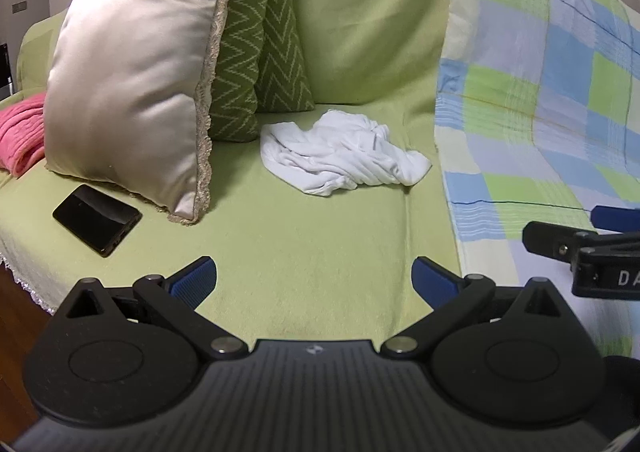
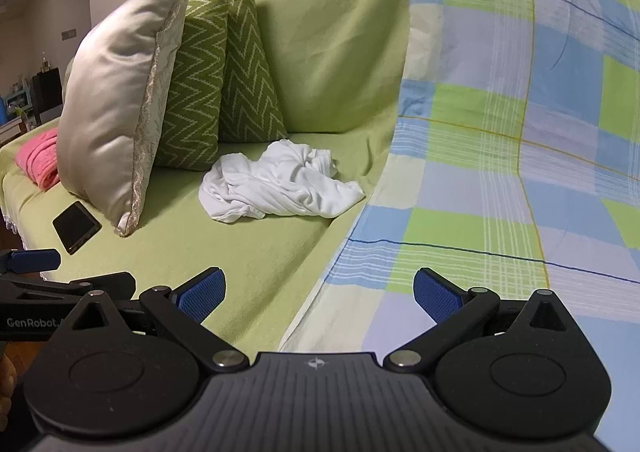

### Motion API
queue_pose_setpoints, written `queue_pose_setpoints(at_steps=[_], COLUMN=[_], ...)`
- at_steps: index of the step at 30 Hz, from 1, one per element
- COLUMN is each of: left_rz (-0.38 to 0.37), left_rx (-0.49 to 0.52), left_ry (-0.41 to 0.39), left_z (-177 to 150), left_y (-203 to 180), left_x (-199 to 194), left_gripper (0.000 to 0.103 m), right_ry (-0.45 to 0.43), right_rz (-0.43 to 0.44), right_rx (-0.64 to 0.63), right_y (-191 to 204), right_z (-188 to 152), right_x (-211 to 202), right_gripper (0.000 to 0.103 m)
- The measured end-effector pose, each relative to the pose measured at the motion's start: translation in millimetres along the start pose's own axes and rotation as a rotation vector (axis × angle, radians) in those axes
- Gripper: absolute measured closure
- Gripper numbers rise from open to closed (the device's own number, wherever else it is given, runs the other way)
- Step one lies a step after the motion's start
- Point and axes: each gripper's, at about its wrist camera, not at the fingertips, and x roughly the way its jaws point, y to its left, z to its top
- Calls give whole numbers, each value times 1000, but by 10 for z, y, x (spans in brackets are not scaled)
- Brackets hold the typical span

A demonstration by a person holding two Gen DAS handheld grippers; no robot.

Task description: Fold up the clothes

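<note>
**Both grippers wide open, white garment lying ahead on the sofa**

We hold the left gripper (image 1: 314, 280) with its jaws spread wide; nothing sits between the blue pads (image 1: 194, 280) and they touch nothing. Only the green sofa cover (image 1: 280, 252) shows below the gap. Straight ahead of these jaws, well apart from them, lies the crumpled white garment (image 1: 340, 154) in a loose heap on the seat. Ahead and to the left of the jaws a cream satin cushion (image 1: 132, 72) stands tilted on its corner, with two green zigzag cushions (image 1: 256, 52) behind it against the backrest. A black phone (image 1: 97, 219) lies flat just beside the cream cushion's lower edge, left of the left finger. A pink knitted cloth (image 1: 20, 132) shows at the far left edge.

Our right gripper (image 2: 318, 292) is likewise fully open and empty, its blue pads (image 2: 438, 294) clear of any fabric. From its own camera, the white garment (image 2: 276, 184) lies ahead and slightly left of the jaws, again well apart. The right finger hangs over a checked blue, green and lilac blanket (image 2: 500, 132) draped over the sofa, whose edge runs just beside the garment's right side.

The two grippers sit side by side, each visible at the edge of the other's view.
</note>
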Motion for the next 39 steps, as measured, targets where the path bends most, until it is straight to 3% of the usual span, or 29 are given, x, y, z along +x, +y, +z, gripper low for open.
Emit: queue_pose_setpoints(at_steps=[5, 39], left_rz=[-18, -9], left_rx=[-30, 7], left_ry=[7, 15], left_z=[-12, 2], left_y=[26, -30], left_x=[11, 75], left_gripper=[1, 1], right_ry=[5, 10], right_rz=[2, 2], right_rx=[14, 2], right_y=[-51, -36], right_z=[4, 5], right_x=[2, 7], right_gripper=[0, 0])
